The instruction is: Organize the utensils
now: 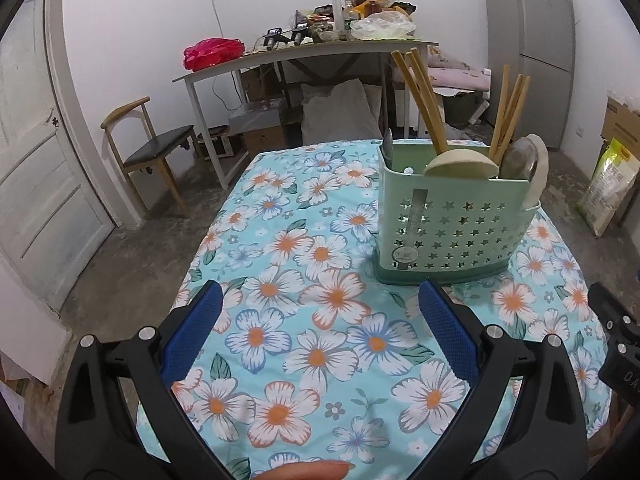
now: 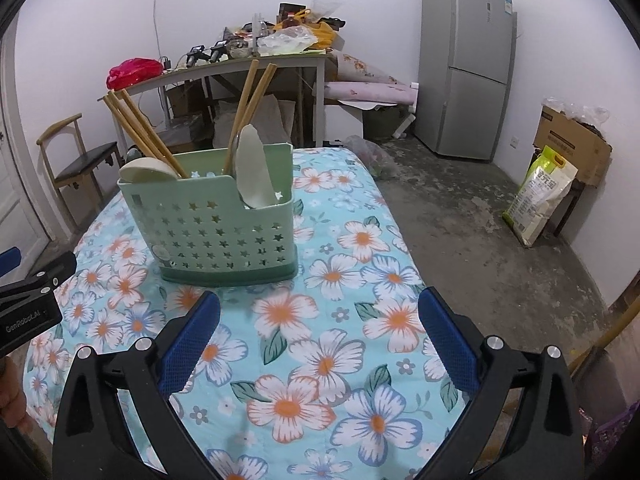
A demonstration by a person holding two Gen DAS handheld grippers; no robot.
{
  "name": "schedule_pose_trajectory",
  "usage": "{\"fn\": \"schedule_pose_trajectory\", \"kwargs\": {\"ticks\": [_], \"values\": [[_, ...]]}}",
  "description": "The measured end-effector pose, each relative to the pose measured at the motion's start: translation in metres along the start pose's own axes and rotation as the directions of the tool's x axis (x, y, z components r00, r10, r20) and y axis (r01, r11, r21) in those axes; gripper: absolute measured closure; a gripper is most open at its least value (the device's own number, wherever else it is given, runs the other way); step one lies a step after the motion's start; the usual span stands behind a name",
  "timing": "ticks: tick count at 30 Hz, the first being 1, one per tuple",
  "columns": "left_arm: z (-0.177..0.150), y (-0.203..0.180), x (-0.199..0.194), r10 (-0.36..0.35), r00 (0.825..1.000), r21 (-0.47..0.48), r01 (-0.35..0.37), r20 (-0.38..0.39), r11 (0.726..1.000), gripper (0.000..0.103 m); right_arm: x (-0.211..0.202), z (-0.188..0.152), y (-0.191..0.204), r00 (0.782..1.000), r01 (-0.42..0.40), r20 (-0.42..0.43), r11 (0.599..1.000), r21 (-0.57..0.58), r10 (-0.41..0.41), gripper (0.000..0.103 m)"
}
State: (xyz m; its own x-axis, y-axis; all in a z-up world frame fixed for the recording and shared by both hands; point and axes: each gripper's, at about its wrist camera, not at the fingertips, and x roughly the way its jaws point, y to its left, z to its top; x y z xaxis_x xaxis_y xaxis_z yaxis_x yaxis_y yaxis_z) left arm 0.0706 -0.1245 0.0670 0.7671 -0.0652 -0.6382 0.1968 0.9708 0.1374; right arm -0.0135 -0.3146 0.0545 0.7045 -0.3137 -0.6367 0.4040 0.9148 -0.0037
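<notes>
both grippers (image 1: 320, 300) (image 2: 318, 304) gape empty; only left view shows, perhaps, a knife (image 1: 387, 145) in caddy (image 1: 452, 232).

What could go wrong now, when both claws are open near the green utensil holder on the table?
1. The chopsticks lean far out over the rim of the green utensil holder, so a claw reaching in may knock them out.
2. The holder stands on a soft flowered cloth; a push from the right claw or left claw could tip it.
3. The pale spoon stands loosely and could fall.
</notes>
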Motion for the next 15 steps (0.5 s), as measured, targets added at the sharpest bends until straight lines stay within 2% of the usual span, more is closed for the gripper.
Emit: {"fn": "schedule_pose_trajectory", "kwargs": {"ticks": [15], "values": [[-0.001, 0.014, 0.005, 0.06, 0.998, -0.047, -0.061, -0.033, 0.997, 0.008, 0.005, 0.0, -0.006, 1.0, 0.022, -0.011, 1.0, 0.004, -0.022, 0.007]]}}
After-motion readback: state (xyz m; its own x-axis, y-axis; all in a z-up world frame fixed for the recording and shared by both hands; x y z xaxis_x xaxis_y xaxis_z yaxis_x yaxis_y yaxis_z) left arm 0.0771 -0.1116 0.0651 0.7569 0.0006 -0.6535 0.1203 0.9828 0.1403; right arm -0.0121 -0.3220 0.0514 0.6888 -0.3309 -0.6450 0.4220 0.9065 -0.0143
